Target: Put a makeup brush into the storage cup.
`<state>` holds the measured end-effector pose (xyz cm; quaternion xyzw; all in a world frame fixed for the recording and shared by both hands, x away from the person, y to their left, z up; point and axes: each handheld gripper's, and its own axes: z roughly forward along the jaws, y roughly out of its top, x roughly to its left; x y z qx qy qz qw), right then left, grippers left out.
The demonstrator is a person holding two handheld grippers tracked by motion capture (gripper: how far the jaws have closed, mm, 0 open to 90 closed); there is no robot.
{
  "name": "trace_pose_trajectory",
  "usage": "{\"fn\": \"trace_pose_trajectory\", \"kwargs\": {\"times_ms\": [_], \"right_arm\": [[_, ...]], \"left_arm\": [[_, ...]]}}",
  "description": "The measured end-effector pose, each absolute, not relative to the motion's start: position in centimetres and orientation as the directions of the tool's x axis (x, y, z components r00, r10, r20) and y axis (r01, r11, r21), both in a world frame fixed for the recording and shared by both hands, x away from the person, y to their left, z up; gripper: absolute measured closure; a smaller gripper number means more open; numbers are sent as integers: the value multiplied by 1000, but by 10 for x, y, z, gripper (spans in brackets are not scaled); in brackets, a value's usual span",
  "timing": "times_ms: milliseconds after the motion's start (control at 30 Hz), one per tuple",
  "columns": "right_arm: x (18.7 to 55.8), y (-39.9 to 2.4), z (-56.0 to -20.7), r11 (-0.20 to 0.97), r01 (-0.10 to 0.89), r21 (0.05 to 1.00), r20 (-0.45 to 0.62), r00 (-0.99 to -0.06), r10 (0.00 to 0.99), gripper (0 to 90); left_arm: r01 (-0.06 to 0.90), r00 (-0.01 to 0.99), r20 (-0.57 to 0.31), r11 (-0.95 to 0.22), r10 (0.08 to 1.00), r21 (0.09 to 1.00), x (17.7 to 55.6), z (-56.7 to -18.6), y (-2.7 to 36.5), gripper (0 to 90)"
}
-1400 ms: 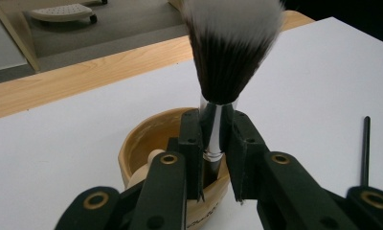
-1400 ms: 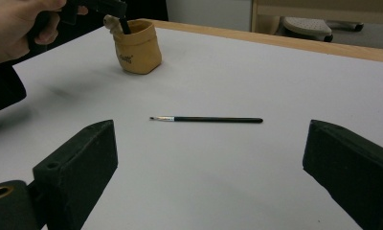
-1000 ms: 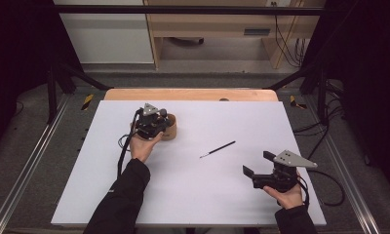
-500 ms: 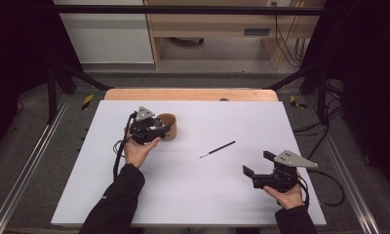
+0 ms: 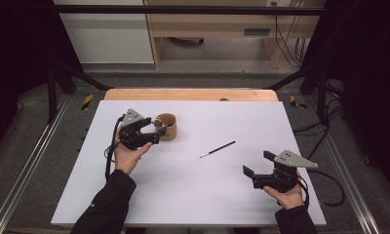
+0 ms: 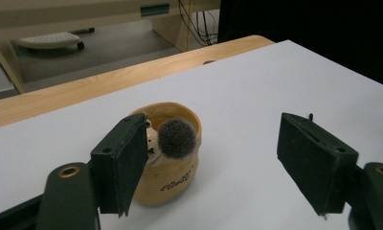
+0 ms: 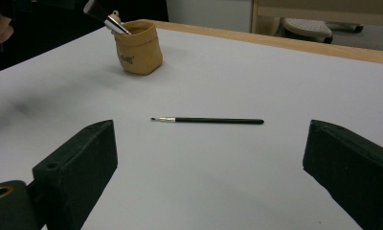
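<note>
The left gripper (image 5: 151, 132), jaws just opened with nothing between them, sits beside the tan pouch (image 5: 166, 126) holding a fluffy brush (image 6: 177, 138). The right gripper (image 5: 257, 164) (jaws wide, empty) rests near the white table's (image 5: 329, 195) front edge; a thin brush (image 5: 217, 148) lies on open surface between.

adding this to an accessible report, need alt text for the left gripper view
A tan pouch stands on a white table with a fluffy grey brush head poking out, seen between the left gripper's two black jaws, which have just been opening and hold nothing.
</note>
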<state>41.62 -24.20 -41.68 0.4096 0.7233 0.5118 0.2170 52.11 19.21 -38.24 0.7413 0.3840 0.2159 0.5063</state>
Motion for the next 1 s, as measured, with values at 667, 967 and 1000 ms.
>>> {"fn": "trace_pose_trajectory", "kwargs": {"times_ms": [667, 967, 1000], "right_arm": [[415, -243, -415, 141, 366, 920, 101, -569, 816, 48], [415, -243, -415, 142, 365, 920, 100, -568, 817, 48], [415, -243, -415, 142, 366, 920, 99, -566, 818, 47]], "left_arm": [[324, 651, -77, -185, 755, 928, 472, -380, 218, 135], [327, 653, -80, -186, 753, 926, 453, -390, 227, 122], [327, 653, -80, -185, 753, 927, 452, -391, 228, 121]]}}
